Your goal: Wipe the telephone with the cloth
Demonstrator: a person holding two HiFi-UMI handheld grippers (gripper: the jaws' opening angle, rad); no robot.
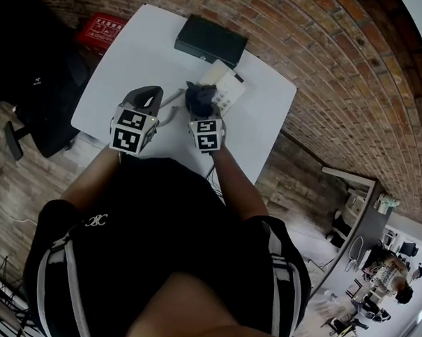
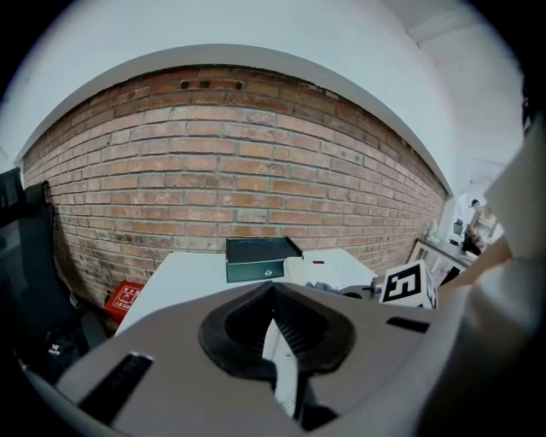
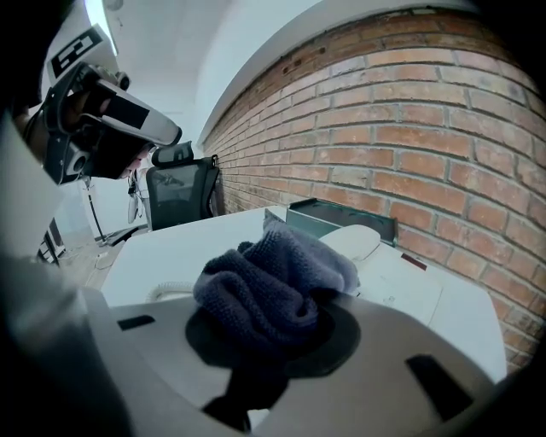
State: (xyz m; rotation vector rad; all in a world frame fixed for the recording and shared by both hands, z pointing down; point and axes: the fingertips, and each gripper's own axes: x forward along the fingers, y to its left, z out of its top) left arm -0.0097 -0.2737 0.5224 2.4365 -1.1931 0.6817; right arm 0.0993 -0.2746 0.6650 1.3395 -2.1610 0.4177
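My right gripper [image 3: 266,340] is clamped on the bunched dark cloth [image 3: 275,283], which bulges out past its tips. The white telephone [image 3: 394,266] lies just ahead of that gripper, on the white table [image 1: 135,60]; whether the cloth touches it I cannot tell. My left gripper [image 2: 275,331] hangs to the left of the right one, jaws together on nothing (a black box [image 2: 260,259] sits farther ahead).

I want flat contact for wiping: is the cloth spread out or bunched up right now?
Bunched up. The cloth sits as a crumpled wad clamped in the right gripper, with no flat edge showing.
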